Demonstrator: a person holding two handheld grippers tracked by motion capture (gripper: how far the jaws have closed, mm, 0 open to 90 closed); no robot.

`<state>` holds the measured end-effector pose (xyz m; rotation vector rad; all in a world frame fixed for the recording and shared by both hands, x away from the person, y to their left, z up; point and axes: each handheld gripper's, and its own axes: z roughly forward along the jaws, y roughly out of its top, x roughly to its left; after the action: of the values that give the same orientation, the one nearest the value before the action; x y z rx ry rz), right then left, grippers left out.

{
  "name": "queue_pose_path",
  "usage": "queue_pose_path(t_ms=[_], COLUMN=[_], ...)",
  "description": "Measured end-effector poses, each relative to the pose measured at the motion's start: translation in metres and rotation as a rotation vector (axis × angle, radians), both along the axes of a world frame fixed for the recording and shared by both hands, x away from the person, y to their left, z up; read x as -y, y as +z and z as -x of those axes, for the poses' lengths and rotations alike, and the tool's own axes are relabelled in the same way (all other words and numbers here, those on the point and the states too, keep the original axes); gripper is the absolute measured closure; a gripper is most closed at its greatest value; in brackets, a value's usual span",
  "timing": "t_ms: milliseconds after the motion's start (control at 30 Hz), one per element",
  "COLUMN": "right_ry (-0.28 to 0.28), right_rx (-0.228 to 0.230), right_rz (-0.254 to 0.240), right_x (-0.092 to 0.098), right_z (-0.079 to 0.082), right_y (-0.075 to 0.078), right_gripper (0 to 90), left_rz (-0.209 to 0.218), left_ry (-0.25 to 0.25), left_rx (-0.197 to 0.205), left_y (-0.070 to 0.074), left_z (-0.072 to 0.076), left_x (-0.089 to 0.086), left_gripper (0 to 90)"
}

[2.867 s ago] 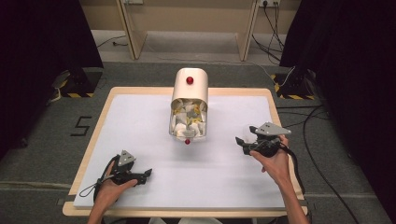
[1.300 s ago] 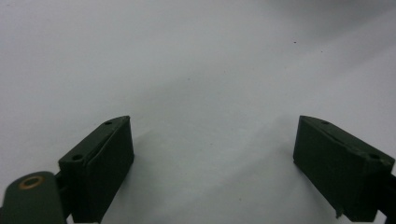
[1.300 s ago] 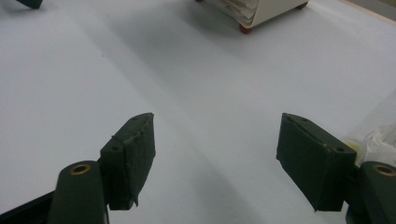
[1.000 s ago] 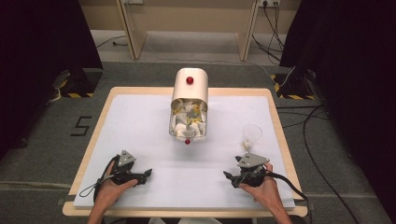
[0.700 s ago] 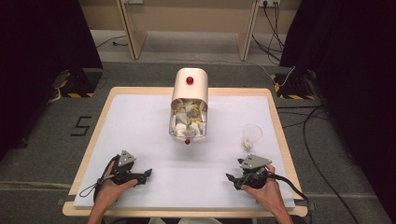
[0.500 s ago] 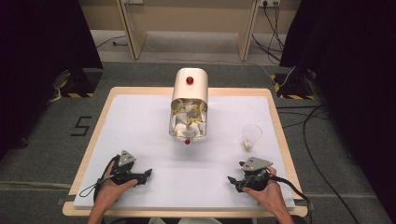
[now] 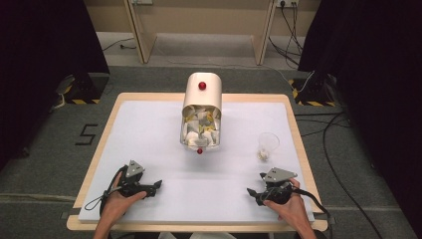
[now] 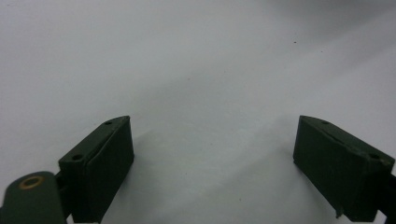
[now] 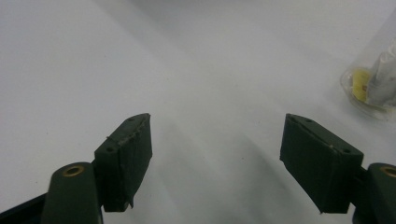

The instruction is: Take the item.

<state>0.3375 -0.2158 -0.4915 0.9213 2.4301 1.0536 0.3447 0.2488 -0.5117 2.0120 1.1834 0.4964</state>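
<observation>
White mat [image 7: 149,129] covers the wooden table, dark curtains on both sides, grey carpet beyond. Dispenser [image 7: 201,112] sits at 12 o'clock from table centre, red knob on top, clear front full of white and yellow sachets. Cup [image 7: 267,145] stands at 3 o'clock from the dispenser's mouth, well apart from it, upright, with a couple of pieces in the bottom. In the right gripper view the cup [image 9: 371,81] shows at about 2 o'clock, past the jaws, not between them.

Left gripper [image 7: 155,185] rests on the mat at 7 o'clock, jaws released wide, nothing between them; left gripper [image 8: 212,163] sees bare mat. Right gripper [image 7: 253,193] parked at 5 o'clock near the front edge, also released and empty; right gripper [image 9: 215,163] jaws spread wide.

My read: cup is set down and let go, both hands at rest, so this looks like a pause or the end. If more is to go in the cup, next move needs the right gripper to go back to 12 o'clock and square up on the cup rim.
</observation>
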Motion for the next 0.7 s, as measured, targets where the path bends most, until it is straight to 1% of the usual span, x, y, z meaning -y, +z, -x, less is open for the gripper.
queue_pose_path(t_ms=[100,200,267,367,400,533,633,700], right_ry=[-0.009,-0.019,-0.023,-0.018,-0.017,-0.021,-0.033,-0.028], right_rx=[-0.020,-0.026,-0.024,-0.026,-0.026,-0.041,-0.042,-0.049], right_rz=[-0.010,-0.021,-0.008,-0.007,0.002,-0.005,-0.019,-0.025], right_x=[0.005,0.009,0.010,0.009,0.009,0.012,0.017,0.019], right_z=[0.000,0.001,0.002,0.003,0.003,0.004,0.005,0.006], right_y=[-0.003,-0.005,-0.006,-0.006,-0.007,-0.009,-0.010,-0.010], right_gripper=[24.6,23.2,21.5,21.1,20.6,20.4,20.4,19.4], left_rz=[0.001,-0.001,0.000,-0.001,0.000,0.000,0.000,0.000], left_ry=[-0.001,-0.001,0.000,0.000,0.000,0.000,0.000,-0.001], left_rx=[0.000,-0.001,0.000,0.000,0.000,0.000,0.000,0.000], left_y=[0.000,0.000,0.000,0.000,0.000,0.000,0.000,0.000], left_z=[0.000,0.000,0.000,0.000,0.000,0.000,0.000,0.000], left_x=[0.000,0.000,0.000,0.000,0.000,0.000,0.000,0.000], left_gripper=[11.7,11.7,11.7,11.7,11.7,11.7,11.7,11.7])
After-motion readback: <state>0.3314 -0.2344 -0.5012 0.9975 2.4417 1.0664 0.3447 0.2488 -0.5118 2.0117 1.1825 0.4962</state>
